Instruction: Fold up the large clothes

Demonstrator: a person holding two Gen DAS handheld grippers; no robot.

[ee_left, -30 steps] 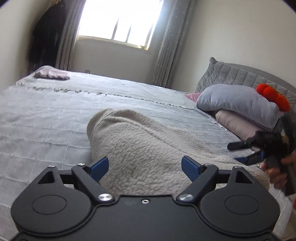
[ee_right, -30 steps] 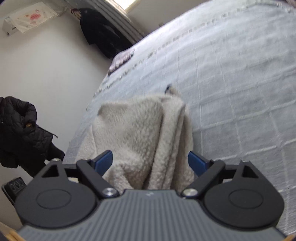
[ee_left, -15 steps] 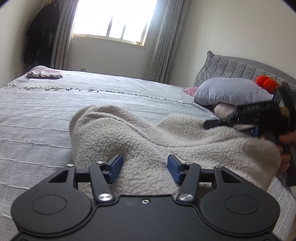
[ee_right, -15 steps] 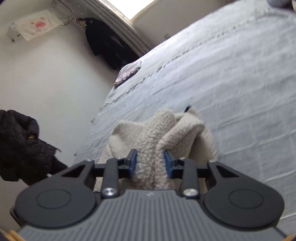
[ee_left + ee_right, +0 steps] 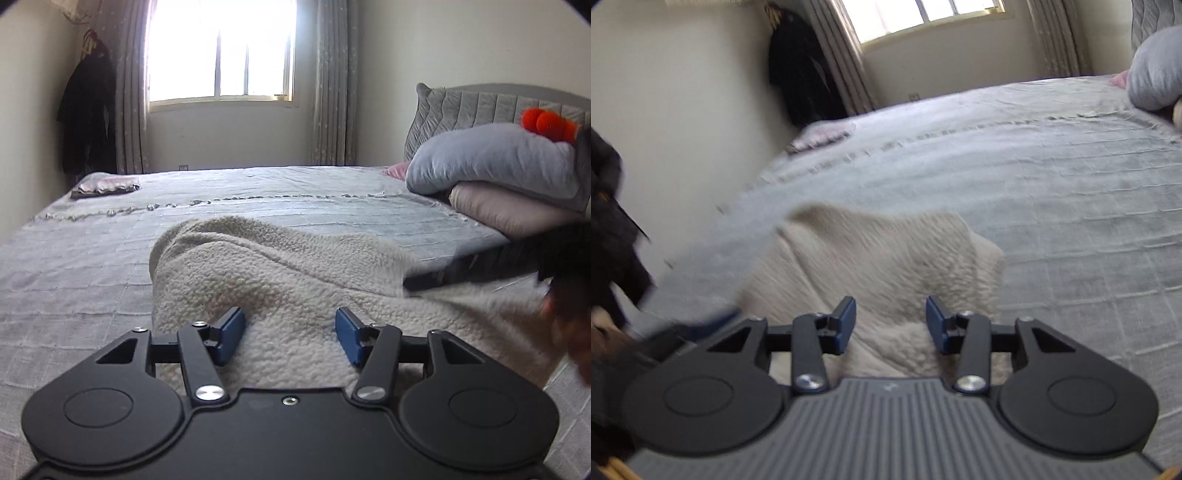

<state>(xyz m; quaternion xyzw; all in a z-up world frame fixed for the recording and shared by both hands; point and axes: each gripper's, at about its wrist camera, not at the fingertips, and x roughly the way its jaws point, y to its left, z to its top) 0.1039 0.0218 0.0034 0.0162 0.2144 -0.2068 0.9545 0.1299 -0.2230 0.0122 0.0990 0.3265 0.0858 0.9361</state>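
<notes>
Cream fleece garment (image 5: 280, 280) is lying bunched on the grey quilted bed (image 5: 74, 266), near edge, w/ a ridge running left to right. Left tongs (image 5: 290, 334) are sitting half-open w/ a fold of fleece between the blue pads (image 5: 231, 332), pressing into it. Right tongs (image 5: 890, 325) are opening now; fleece is lying between them, but the pads aren't visibly squeezing it & the view's blurred. In the left wrist view the right tongs are showing as a dark blur at far right over the garment's end. Grey pillow (image 5: 495, 162) is stacking on a pink one (image 5: 506, 210) at the headboard. Folded cloth (image 5: 107, 184) is resting at the far left corner, well apart.
</notes>
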